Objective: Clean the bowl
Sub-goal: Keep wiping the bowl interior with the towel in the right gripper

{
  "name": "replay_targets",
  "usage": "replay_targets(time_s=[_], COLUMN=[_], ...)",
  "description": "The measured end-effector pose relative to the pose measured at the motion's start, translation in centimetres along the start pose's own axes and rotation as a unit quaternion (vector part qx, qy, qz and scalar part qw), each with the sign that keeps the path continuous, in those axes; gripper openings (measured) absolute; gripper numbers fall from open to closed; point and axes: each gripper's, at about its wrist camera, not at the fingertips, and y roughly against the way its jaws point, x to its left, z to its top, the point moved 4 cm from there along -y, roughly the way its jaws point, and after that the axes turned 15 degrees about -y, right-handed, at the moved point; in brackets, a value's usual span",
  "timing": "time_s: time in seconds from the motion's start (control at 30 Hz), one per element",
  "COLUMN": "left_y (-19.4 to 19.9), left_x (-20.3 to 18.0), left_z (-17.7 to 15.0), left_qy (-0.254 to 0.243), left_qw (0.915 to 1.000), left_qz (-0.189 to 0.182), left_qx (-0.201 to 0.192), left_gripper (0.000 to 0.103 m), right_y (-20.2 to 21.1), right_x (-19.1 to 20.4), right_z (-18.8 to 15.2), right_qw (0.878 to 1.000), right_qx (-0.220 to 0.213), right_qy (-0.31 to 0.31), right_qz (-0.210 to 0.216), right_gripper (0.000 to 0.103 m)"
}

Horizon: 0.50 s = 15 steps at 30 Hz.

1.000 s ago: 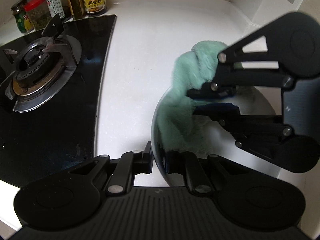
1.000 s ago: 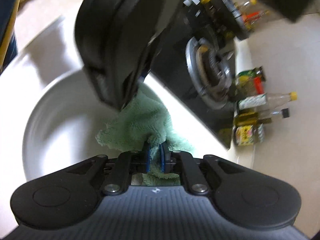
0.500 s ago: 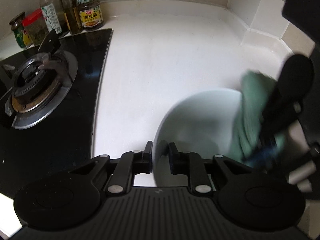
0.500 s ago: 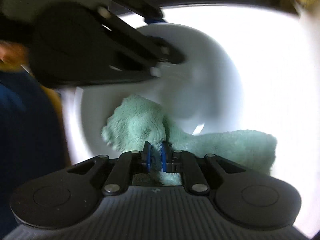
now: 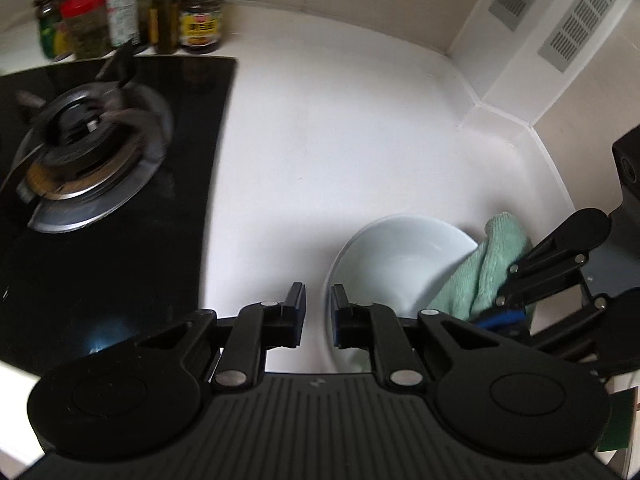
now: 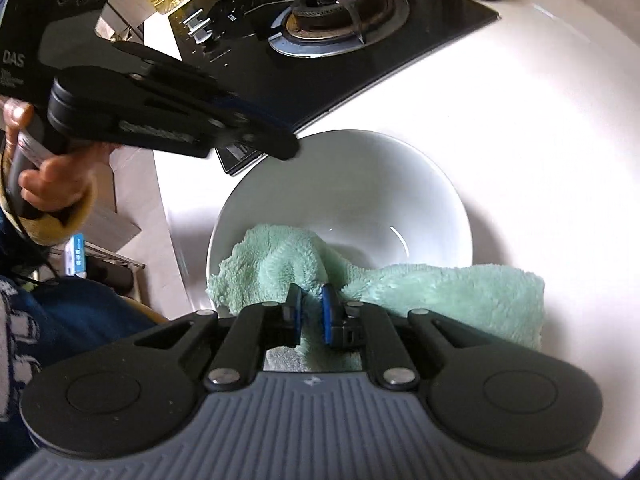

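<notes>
At the upper left of the right wrist view, the black body of the left gripper (image 6: 256, 146) carries the letters "DAS" in pale print, with smaller lines under it too fine to read. The person's left hand (image 6: 52, 184) holds its handle at the left edge. The jars (image 5: 200, 20) at the upper left of the left wrist view have yellow and green labels, but their writing is too blurred to make out (the same holds for the jar at the top right of the right wrist view).

Moving right in the left wrist view, the stove (image 5: 92, 160) fills the left half, and the white surface (image 5: 340, 140) spreads across the middle. The bowl (image 5: 396, 256) sits on it at the lower centre right. The left gripper (image 5: 318, 312) has its jaws slightly apart, astride the bowl's near rim, the right finger just inside it; whether the pads press the rim I cannot tell.

Farther right, the green cloth (image 5: 484, 268) drapes over the bowl's right rim, pinched in the right gripper (image 5: 504, 312). In the right wrist view the right gripper (image 6: 311, 312) is closed on a fold of cloth (image 6: 440, 292) lying partly in the bowl (image 6: 360, 184), partly on the surface (image 6: 540, 140).

Half a second ago the bowl was tilted up; now it lies lower and farther from the left gripper's camera.
</notes>
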Motion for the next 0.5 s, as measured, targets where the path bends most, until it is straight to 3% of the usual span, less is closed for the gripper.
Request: replay_targets(time_s=[0.3, 0.4, 0.5], left_y=[-1.6, -2.2, -3.1], left_x=[-0.7, -0.7, -1.1], left_z=[-1.7, -1.7, -1.0], left_qy=[0.056, 0.061, 0.025], left_qw=[0.9958, 0.9945, 0.9965], left_qz=[-0.042, -0.049, -0.026], left_qx=[0.060, 0.071, 0.076], left_gripper=[0.017, 0.018, 0.015], right_y=[-1.0, -0.7, -0.5], right_x=[0.7, 2.4, 4.2], right_z=[0.5, 1.6, 2.6], right_qw=[0.999, 0.993, 0.977], right_qx=[-0.033, -0.072, -0.107], right_qy=[0.011, 0.092, 0.177], right_qz=[-0.015, -0.031, -0.048], right_gripper=[0.009, 0.009, 0.008])
